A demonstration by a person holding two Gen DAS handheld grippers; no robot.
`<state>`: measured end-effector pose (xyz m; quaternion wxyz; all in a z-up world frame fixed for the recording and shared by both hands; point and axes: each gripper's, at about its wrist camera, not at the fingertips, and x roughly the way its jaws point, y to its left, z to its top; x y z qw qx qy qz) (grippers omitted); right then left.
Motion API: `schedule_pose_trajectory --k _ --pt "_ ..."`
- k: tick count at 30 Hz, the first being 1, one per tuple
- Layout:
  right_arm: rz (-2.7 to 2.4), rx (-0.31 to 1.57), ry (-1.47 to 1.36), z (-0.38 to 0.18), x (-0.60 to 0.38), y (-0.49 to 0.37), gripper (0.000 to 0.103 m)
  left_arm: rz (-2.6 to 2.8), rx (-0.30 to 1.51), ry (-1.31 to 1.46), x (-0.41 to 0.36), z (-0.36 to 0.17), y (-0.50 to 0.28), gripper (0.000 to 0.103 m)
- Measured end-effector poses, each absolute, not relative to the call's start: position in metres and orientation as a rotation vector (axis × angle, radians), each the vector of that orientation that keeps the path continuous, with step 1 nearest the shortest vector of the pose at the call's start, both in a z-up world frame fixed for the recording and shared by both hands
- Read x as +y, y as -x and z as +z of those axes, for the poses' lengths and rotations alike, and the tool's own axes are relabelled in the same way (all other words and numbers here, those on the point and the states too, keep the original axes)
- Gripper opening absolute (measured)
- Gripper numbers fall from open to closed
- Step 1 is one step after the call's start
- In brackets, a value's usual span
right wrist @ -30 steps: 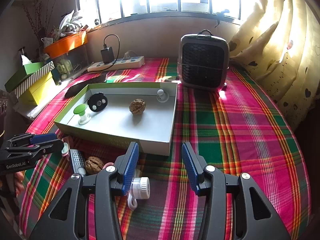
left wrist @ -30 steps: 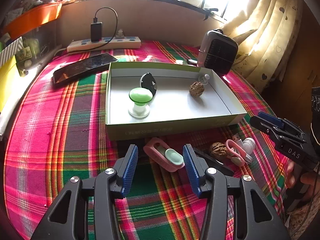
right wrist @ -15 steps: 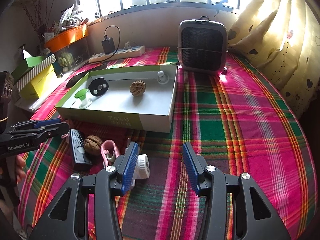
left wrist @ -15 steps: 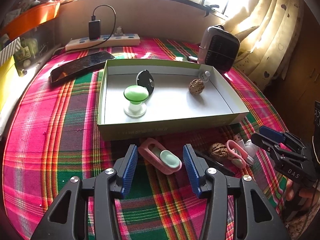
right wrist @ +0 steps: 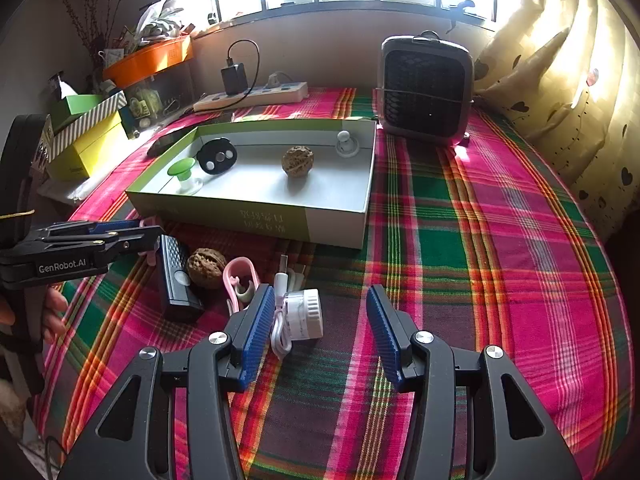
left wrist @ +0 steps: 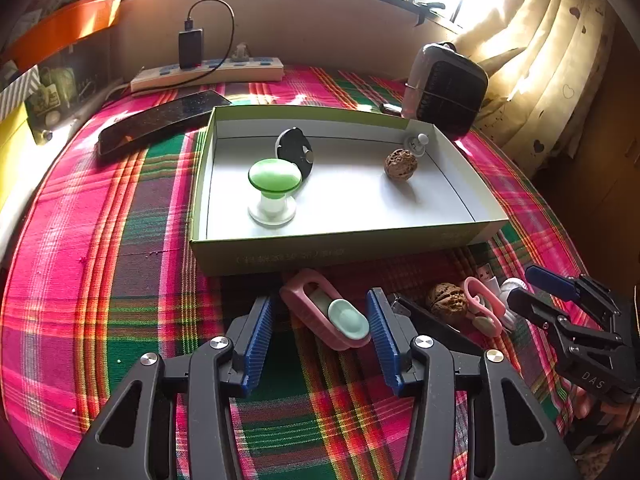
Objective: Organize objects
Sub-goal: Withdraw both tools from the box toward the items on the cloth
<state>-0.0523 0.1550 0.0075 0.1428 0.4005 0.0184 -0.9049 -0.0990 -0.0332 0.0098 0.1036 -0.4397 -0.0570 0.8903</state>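
A shallow green-and-white box (left wrist: pixel 332 254) (right wrist: pixel 280 222) lies on the plaid cloth and holds a green knob (left wrist: pixel 274 184), a black disc (left wrist: pixel 294 152), a walnut (left wrist: pixel 400 164) and a small white peg (left wrist: pixel 418 142). My left gripper (left wrist: pixel 320 332) is open, its jaws on either side of a pink case with a mint oval (left wrist: pixel 328 312). My right gripper (right wrist: pixel 320 320) is open around a white jar and cable (right wrist: pixel 300 314). A second walnut (right wrist: pixel 206 268), a pink clip (right wrist: pixel 240 276) and a black bar (right wrist: pixel 176 276) lie in front of the box.
A black and grey fan heater (right wrist: pixel 426 88) stands behind the box at the right. A power strip with charger (left wrist: pixel 208 70) and a dark phone (left wrist: pixel 160 120) lie at the back left. Yellow and green boxes (right wrist: pixel 84 136) sit at the left edge. Curtains hang at the right.
My right gripper has come down and left, so the white jar now sits between its jaws. My left gripper has shifted slightly around the pink case. Both stay open.
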Motion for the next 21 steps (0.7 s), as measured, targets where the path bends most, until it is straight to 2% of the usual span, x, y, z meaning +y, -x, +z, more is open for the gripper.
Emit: schedule_pose_trajectory --k 21 --pt "-2.638 0.084 -1.243 0.0030 0.1588 0.0581 0.049 2.646 -0.123 1.347 -0.0411 0.0093 0.0949 0.049"
